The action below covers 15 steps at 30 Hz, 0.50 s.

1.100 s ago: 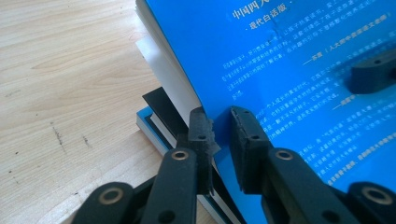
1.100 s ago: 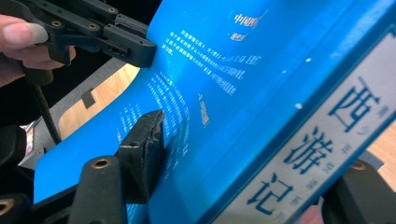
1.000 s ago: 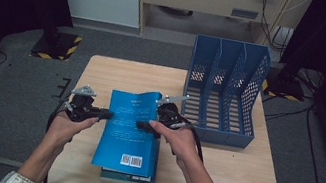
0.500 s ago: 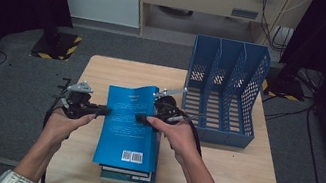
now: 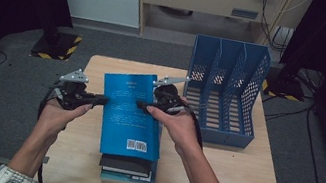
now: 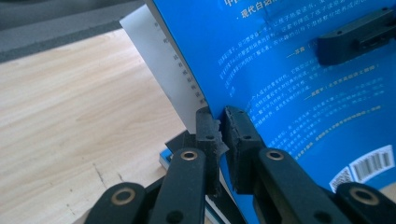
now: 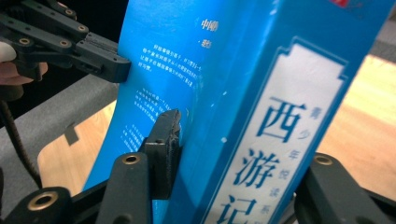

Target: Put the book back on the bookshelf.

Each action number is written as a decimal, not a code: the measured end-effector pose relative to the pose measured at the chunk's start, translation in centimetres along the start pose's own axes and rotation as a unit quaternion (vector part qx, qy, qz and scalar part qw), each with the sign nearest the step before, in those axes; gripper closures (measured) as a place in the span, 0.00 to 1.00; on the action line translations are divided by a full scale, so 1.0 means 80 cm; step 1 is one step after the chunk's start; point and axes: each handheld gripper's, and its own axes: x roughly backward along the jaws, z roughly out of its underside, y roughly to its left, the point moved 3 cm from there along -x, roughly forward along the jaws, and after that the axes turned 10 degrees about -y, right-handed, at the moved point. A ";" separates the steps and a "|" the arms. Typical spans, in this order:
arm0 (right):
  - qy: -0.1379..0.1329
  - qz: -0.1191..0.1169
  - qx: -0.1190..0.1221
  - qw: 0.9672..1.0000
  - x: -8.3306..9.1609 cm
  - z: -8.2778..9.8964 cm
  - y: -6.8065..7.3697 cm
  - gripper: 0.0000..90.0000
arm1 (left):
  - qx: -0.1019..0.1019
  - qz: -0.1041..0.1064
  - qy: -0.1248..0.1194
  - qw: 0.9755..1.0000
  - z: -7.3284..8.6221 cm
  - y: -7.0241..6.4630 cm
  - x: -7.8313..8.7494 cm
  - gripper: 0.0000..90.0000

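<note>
A bright blue paperback book [image 5: 128,116] is held up above a short stack of books [image 5: 129,169] on the wooden table [image 5: 218,167]. My left gripper [image 5: 101,99] is shut on the book's left page edge, and the left gripper view shows its jaws pinching the back cover [image 6: 280,70] there. My right gripper [image 5: 142,104] is shut across the book's spine side. In the right gripper view the spine [image 7: 275,135] with Chinese lettering sits between the two jaws of that gripper [image 7: 247,163]. The book tilts, far edge higher.
A blue mesh file holder [image 5: 224,89] with several slots stands at the table's back right, close to my right hand. The stack lies near the front edge. Bare wood lies to the left [image 6: 70,116]. Dark floor surrounds the table.
Both grippers have carried the blue book upward and slightly farther from the person. Its far edge now sits higher over the stack.
</note>
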 end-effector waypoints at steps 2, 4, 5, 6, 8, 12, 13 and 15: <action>-0.007 0.002 0.005 1.000 0.000 -0.006 -0.001 0.62 | -0.001 0.001 -0.001 1.000 -0.004 0.002 0.001 0.94; -0.009 0.003 0.010 1.000 0.000 -0.009 0.000 0.62 | -0.003 0.001 0.001 1.000 -0.005 0.003 0.002 0.94; -0.009 0.003 0.010 1.000 0.000 -0.009 0.000 0.62 | -0.003 0.001 0.001 1.000 -0.005 0.003 0.002 0.94; -0.004 0.001 0.016 1.000 -0.001 -0.011 0.001 0.62 | -0.005 0.001 0.002 1.000 -0.004 0.003 0.003 0.94; -0.002 0.000 0.018 1.000 -0.002 -0.011 0.001 0.62 | -0.005 0.000 0.002 1.000 -0.004 0.003 0.003 0.94; -0.001 0.002 0.024 1.000 -0.006 -0.015 0.001 0.62 | -0.007 -0.004 0.002 1.000 -0.005 0.005 0.004 0.94; -0.001 0.002 0.024 1.000 -0.006 -0.015 0.001 0.62 | -0.007 -0.005 0.000 1.000 -0.006 0.006 0.004 0.94; -0.009 0.007 0.030 0.999 -0.009 -0.022 0.001 0.62 | -0.010 -0.005 -0.005 1.000 -0.013 0.012 0.005 0.94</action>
